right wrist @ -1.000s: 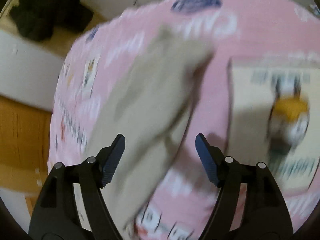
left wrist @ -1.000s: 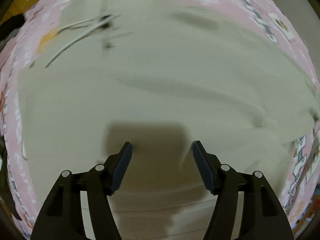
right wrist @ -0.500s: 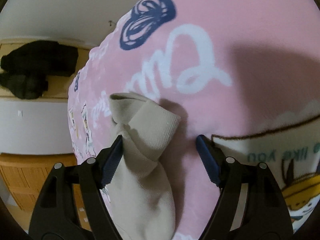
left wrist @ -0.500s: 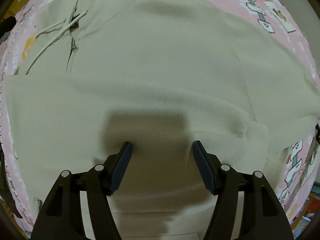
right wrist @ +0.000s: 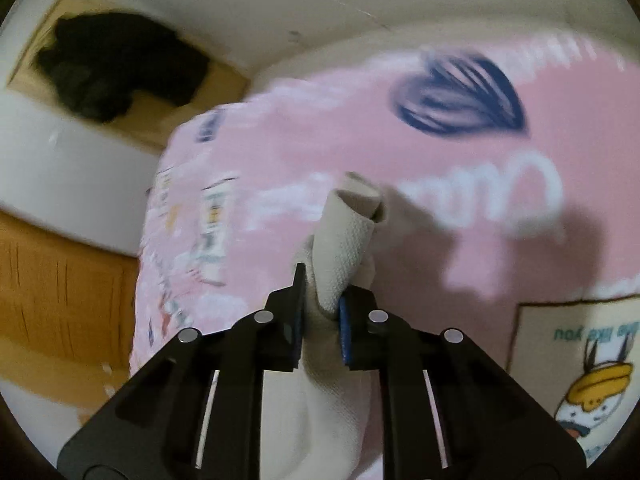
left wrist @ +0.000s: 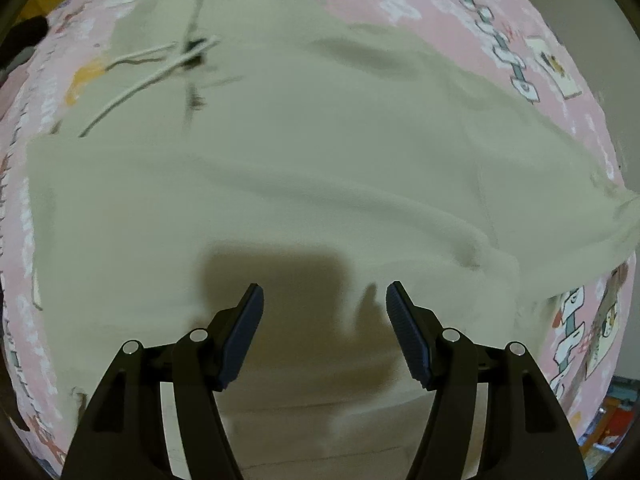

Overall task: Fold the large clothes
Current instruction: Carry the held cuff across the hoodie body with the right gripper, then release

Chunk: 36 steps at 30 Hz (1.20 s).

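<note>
On the pink blanket [right wrist: 460, 248], right gripper [right wrist: 320, 312] jaws clamp the beige hoodie [left wrist: 300, 168]; left gripper [left wrist: 324, 312] jaws gape.

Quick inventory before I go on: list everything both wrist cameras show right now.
hoodie: one, beige, spread flat on the blanket; its sleeve end is pinched and lifted
drawstrings: white, near the hoodie's neck, blurred
blanket: one, pink with cartoon prints, under the hoodie
dark clothing: one black heap, on a wooden surface beyond the blanket
left gripper: open, above the hoodie body
right gripper: shut on the sleeve end
</note>
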Motion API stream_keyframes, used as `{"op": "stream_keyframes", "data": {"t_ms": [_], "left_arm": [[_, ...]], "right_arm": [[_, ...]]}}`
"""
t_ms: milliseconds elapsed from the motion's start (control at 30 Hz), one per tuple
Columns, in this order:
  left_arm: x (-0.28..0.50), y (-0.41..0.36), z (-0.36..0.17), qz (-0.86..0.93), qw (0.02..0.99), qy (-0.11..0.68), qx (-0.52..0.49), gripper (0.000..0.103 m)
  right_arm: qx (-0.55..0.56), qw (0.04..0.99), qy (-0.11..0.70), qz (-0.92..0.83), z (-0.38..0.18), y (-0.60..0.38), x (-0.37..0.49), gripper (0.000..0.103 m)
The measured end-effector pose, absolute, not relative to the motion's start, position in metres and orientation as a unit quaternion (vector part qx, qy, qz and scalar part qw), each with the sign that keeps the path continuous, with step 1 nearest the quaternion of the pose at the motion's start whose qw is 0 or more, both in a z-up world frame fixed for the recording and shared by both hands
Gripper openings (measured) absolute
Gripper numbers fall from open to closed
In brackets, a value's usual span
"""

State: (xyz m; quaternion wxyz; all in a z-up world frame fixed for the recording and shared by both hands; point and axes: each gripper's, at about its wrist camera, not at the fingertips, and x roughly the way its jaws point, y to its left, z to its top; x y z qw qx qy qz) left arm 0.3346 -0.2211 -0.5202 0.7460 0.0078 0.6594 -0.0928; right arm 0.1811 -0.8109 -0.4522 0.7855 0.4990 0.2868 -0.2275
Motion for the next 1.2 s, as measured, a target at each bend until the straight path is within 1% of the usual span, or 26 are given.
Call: {"op": "stream_keyframes", "data": {"t_ms": [133,233,333,433,567,700,767,900,1033,1200], "left_arm": [[0.341,-0.188,-0.514,-0.082,0.753,0.653,-0.008,0.061],[0.344,-0.16,-0.512,-0.071,0.757,0.65,-0.018,0.061],[0.337,-0.116,-0.509,-0.051,0.757,0.65,-0.039,0.061],[0.33,-0.082,-0.507,-0.039,0.756,0.65,-0.071,0.061],[0.316,-0.034,-0.498,-0.008,0.763,0.64,-0.096,0.061],[0.297,0.029,-0.494,0.031,0.762,0.634,-0.129,0.061],[0.285,0.063,-0.5,0.046,0.75,0.642,-0.155,0.061],[0.266,0.107,-0.513,0.074,0.74,0.651,-0.152,0.061],[0.245,0.145,-0.523,0.095,0.732,0.654,-0.164,0.061],[0.231,0.178,-0.532,0.109,0.73,0.651,-0.176,0.061]], "right_arm": [[0.43,0.847,0.271,-0.152,-0.374,-0.742,0.213,0.013],[0.407,0.873,0.255,-0.085,-0.336,-0.674,0.241,0.013],[0.393,0.887,0.24,-0.014,-0.309,-0.597,0.26,0.013],[0.404,0.881,0.24,0.056,-0.301,-0.518,0.268,0.013],[0.403,0.869,0.263,0.115,-0.306,-0.411,0.278,0.013],[0.387,0.85,0.313,0.172,-0.337,-0.304,0.294,0.013],[0.354,0.851,0.338,0.19,-0.349,-0.249,0.29,0.013],[0.283,0.857,0.372,0.219,-0.367,-0.155,0.279,0.013],[0.227,0.852,0.407,0.239,-0.396,-0.088,0.271,0.013],[0.183,0.843,0.444,0.243,-0.43,-0.041,0.249,0.013]]}}
